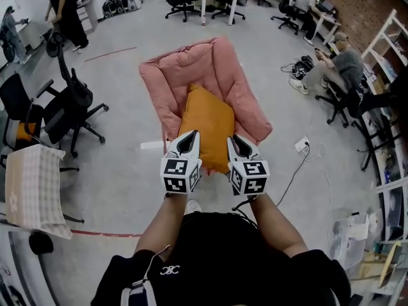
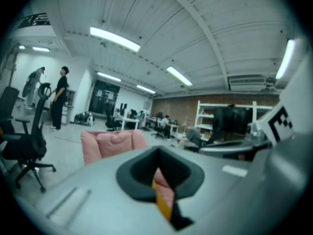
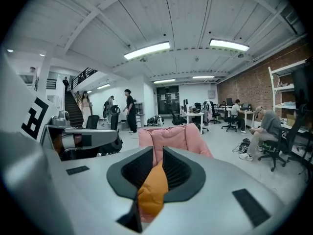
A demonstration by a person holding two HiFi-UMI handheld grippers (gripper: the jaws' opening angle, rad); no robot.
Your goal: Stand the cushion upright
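An orange cushion [image 1: 205, 125] lies flat and slanted on the seat of a pink padded lounge chair [image 1: 191, 65]; its near edge hangs over the front of the seat. Both grippers are held side by side in front of the chair, short of the cushion and clear of it. My left gripper [image 1: 192, 136] is over the cushion's near left corner, jaws together with nothing between them. My right gripper [image 1: 235, 139] is over the near right corner, jaws a narrow slit apart and empty. Both gripper views show the cushion [image 3: 152, 187] and chair [image 2: 110, 143] ahead, past the jaws.
Black office chairs [image 1: 70, 101] stand on the left, one near me draped with a checked cloth [image 1: 35, 187]. A power strip and cable [image 1: 301, 145] lie on the floor to the right. Seated people [image 1: 338, 65] and shelving are at the right, desks at the back.
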